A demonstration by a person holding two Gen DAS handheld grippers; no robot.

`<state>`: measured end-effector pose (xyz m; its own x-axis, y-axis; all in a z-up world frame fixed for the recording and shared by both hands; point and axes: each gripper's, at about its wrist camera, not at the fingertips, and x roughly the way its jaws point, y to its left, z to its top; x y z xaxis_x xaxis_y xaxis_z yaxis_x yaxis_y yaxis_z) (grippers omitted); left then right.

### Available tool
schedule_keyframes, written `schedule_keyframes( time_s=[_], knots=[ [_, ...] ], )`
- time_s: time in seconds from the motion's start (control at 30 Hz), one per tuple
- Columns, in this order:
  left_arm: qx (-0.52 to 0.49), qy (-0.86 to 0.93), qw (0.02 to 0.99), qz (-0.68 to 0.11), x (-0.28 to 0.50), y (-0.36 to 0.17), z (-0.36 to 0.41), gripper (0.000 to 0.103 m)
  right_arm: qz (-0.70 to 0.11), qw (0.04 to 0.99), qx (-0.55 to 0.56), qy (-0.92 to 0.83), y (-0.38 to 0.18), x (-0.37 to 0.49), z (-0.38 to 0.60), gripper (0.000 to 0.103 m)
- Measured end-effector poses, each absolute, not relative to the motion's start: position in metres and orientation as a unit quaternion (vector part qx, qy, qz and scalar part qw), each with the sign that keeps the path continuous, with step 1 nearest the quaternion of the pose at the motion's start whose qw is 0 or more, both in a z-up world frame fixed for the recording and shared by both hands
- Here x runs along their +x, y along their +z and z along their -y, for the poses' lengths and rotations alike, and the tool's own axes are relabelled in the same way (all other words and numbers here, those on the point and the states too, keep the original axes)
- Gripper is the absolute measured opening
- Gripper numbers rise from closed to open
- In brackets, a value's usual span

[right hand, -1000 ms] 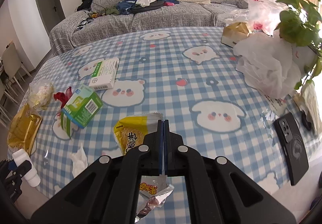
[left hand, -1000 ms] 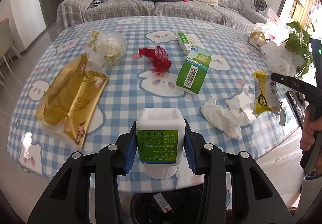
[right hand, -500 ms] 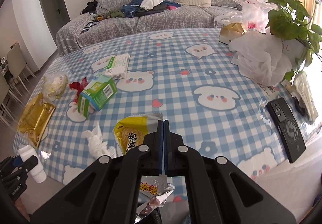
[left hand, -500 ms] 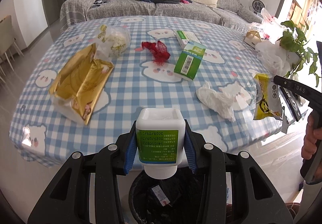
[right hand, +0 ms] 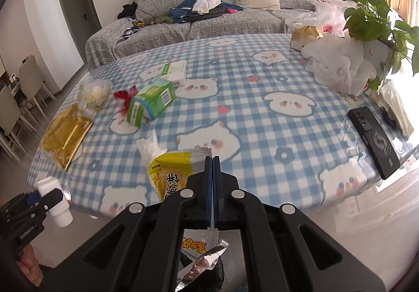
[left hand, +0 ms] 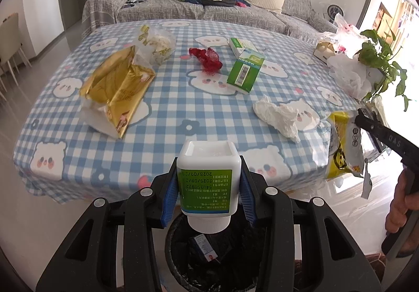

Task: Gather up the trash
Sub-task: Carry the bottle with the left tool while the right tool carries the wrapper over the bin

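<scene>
At bottom centre, the left gripper (left hand: 208,187) clamps the white bottle (left hand: 208,179) over the bin (left hand: 178,260); the right gripper (right hand: 212,187), fully closed, pinches the yellow wrapper (right hand: 170,174). Next: let both drop.

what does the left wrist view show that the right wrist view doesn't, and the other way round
Only the left wrist view shows the black trash bin below the left tongs, with a small carton already inside, and the green label on the white bottle.

Only the right wrist view shows the black phone near the table edge and the dining chairs at far left.

Both show the white bottle clamped in the left tongs, the yellow snack wrapper pinched in the right tongs, the gold bag, green box, crumpled tissue and sofa.
</scene>
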<state>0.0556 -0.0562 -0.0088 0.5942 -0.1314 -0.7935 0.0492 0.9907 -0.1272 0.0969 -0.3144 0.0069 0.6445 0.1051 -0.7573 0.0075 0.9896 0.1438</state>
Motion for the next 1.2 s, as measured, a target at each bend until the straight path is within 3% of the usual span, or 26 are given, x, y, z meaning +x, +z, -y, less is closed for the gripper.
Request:
schedule_keyframes(
  time_s=[0.53, 1.2],
  knots=[
    [-0.06, -0.052, 0.89, -0.448, 0.007, -0.022, 0.04, 0.04, -0.433, 0.898, 0.061, 0.05, -0.016, 0.041, 0.278, 0.0],
    [-0.076, -0.041, 0.879, -0.469, -0.063, -0.076, 0.033, 0.04, -0.453, 0.889, 0.044, 0.057, -0.055, -0.024, 0.239, 0.0]
  ],
)
